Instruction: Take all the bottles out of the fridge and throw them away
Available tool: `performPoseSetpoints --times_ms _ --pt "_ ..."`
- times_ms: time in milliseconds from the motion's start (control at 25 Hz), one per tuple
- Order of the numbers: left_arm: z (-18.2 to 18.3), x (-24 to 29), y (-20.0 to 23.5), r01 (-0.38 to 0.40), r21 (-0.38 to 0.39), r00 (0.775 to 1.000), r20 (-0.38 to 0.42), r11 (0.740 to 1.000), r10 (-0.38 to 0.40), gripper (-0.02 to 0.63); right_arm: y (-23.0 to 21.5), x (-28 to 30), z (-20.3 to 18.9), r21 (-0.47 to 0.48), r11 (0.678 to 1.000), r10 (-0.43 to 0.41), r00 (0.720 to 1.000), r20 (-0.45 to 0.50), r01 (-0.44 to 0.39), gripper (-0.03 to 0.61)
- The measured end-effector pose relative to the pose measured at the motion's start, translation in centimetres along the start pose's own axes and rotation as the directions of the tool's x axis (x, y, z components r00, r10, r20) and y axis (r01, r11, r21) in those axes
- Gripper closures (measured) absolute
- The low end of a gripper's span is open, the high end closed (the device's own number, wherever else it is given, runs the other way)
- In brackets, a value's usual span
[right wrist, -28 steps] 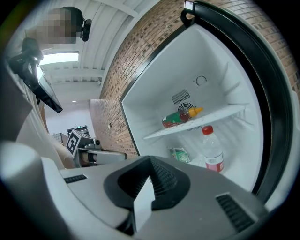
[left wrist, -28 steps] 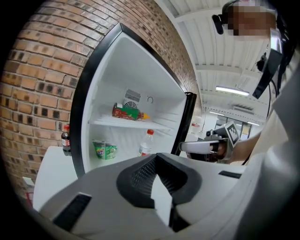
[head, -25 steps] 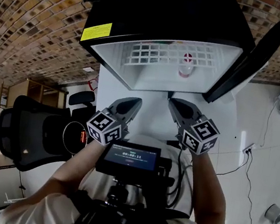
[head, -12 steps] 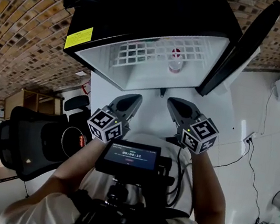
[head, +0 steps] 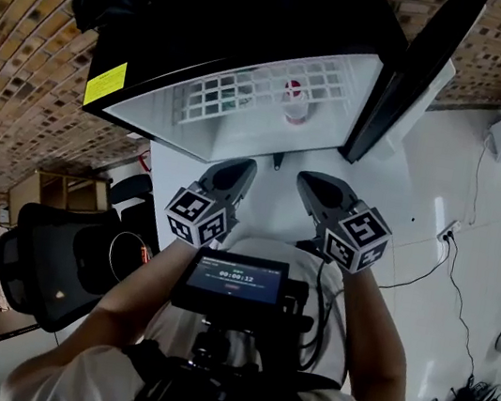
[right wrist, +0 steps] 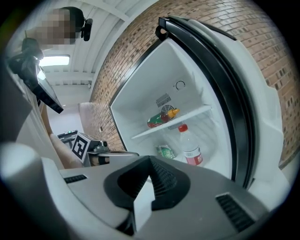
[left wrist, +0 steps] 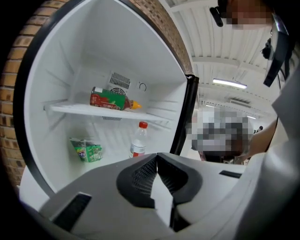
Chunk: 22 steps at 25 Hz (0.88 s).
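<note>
1. Both pairs of jaws are pressed shut with nothing between them. The left gripper (left wrist: 157, 158) and right gripper (right wrist: 149, 163) hang side by side in front of the open fridge (head: 241, 141). If one goes in like that, I'd expect it to shove a bottle rather than take it, so the jaws have to part first.

2. The clear bottle (left wrist: 138, 141), red-capped, stands upright on the fridge floor beneath the shelf (left wrist: 84, 110). It is tall and narrow. A glancing touch high up would likely tip it against the back wall or toward the green packet (left wrist: 86, 150) nearby.

3. The sauce bottle (left wrist: 111, 99) lies on its side on the shelf, cap toward the door side. Being round and lying down, it could roll off the front edge if a jaw nudges it before closing on it.

4. The door (head: 415, 70) stands open close to the right gripper's side. A careless reach could knock it and swing it into the way.

5. The green packet is no bottle, and sitting so near the clear bottle it could get caught up or dragged out by mistake.

6. No bin shows in any view, so I can't tell how far a bottle must travel. A smooth bottle pinched off-centre might slip on the way.
</note>
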<state>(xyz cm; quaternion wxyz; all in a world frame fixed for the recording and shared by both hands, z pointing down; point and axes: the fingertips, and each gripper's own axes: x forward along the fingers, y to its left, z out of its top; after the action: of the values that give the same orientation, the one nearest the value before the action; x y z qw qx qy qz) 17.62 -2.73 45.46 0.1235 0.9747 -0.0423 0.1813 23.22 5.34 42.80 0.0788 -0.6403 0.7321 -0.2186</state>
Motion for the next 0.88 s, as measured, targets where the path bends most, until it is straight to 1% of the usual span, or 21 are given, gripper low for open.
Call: performPoseSetpoints --times_ms 40,240,280,360,440,520,600,760,880 --pt "-0.1 0.5 0.0 -0.006 0.009 1.000 -0.003 1.000 0.006 0.594 -0.2 -0.1 0.0 0.004 1.000 0.000 1.000 0.001 0.000 0.578" --pt "-0.4 3.0 0.4 -0.030 0.063 0.999 -0.031 0.998 0.032 0.584 -1.3 -0.5 -0.2 0.025 1.000 -0.003 1.000 0.008 0.003 0.578" --pt "-0.4 3.6 0.6 -0.038 0.071 0.998 -0.038 0.997 0.041 0.564 -1.6 -0.7 -0.2 0.028 1.000 -0.005 1.000 0.008 0.004 0.578" --pt "-0.7 4.9 1.1 -0.059 0.072 0.997 -0.054 0.996 0.063 0.465 -2.1 -1.0 -0.3 0.033 0.999 -0.005 1.000 0.007 0.004 0.578" --pt "-0.9 6.4 1.6 -0.069 0.063 0.995 -0.072 0.996 0.073 0.416 -2.3 -1.3 -0.5 0.039 0.999 -0.003 1.000 0.004 0.003 0.578" --pt "-0.9 8.1 2.1 -0.066 0.048 0.993 -0.092 0.997 0.070 0.394 -2.5 -1.7 -0.7 0.045 0.999 -0.002 1.000 -0.002 0.002 0.578" --pt "-0.5 10.0 2.8 -0.076 0.047 0.991 -0.108 0.996 0.081 0.342 -2.7 -2.1 -0.9 0.050 0.999 -0.004 1.000 -0.007 0.005 0.578" --pt "0.5 13.9 4.7 -0.118 0.104 0.983 -0.129 0.988 0.131 0.288 -3.5 -3.5 -1.0 0.053 0.998 -0.035 0.999 0.000 0.035 0.578" --pt "0.5 16.5 5.6 -0.135 0.121 0.974 -0.163 0.983 0.154 0.262 -4.3 -5.1 -1.1 0.070 0.995 -0.076 0.997 0.012 0.075 0.578"
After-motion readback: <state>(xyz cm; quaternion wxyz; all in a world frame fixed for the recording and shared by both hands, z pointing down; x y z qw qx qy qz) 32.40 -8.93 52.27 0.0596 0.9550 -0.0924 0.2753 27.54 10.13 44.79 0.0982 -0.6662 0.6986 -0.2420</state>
